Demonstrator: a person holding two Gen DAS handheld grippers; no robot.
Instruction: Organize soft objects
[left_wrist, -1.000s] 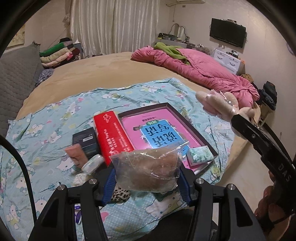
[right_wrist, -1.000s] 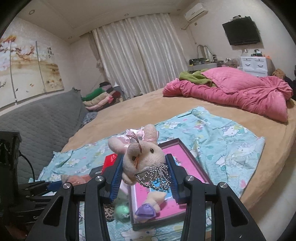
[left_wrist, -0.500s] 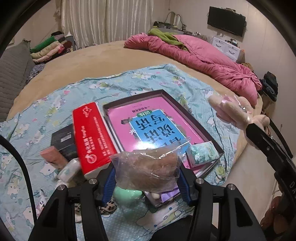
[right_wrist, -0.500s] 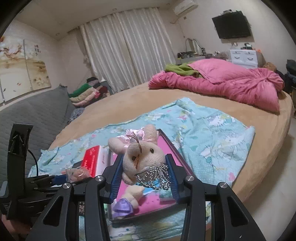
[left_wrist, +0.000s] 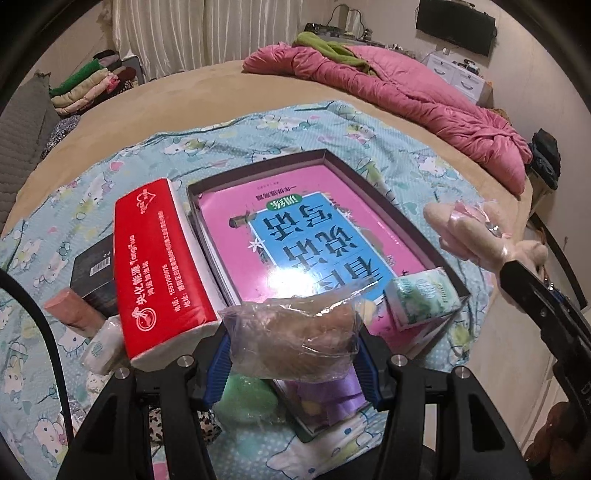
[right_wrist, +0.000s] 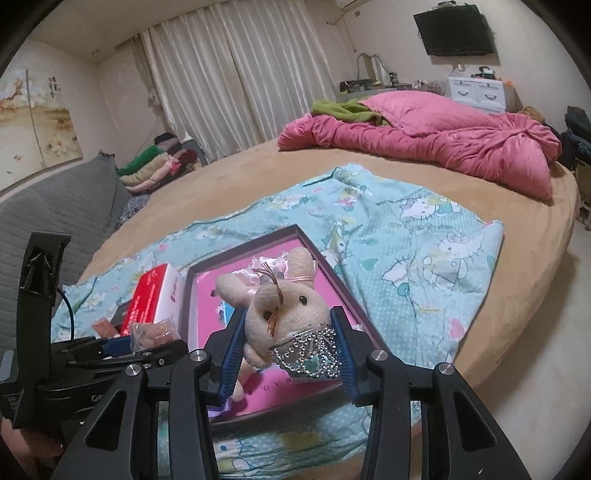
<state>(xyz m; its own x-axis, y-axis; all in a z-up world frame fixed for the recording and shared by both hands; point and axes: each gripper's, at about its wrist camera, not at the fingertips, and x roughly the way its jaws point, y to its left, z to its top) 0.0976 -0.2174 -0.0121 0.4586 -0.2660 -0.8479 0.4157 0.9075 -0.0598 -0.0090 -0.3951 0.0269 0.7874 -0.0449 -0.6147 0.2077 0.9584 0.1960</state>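
Observation:
My left gripper (left_wrist: 291, 349) is shut on a clear plastic bag with a brown soft thing inside (left_wrist: 295, 336), held just above the near corner of a dark shallow box (left_wrist: 332, 157) that holds a pink and blue book (left_wrist: 314, 236). My right gripper (right_wrist: 288, 354) is shut on a beige plush rabbit (right_wrist: 284, 306) with a beaded silver tiara, hanging over the same box (right_wrist: 321, 254). The rabbit (left_wrist: 476, 229) also shows at the right of the left wrist view. A small green-print tissue pack (left_wrist: 421, 299) lies in the box corner.
A red tissue pack (left_wrist: 159, 269) lies left of the box, with a black box (left_wrist: 94, 273), a pink roll (left_wrist: 70, 312) and a small white pack (left_wrist: 101, 345) beside it. A green soft ball (left_wrist: 245, 400) and purple item sit under the left gripper. A pink duvet (right_wrist: 443, 140) lies at the far side of the bed.
Both grippers have sunk toward the box and come closer to it, each still holding its soft thing. The box and red pack now fill more of both views.

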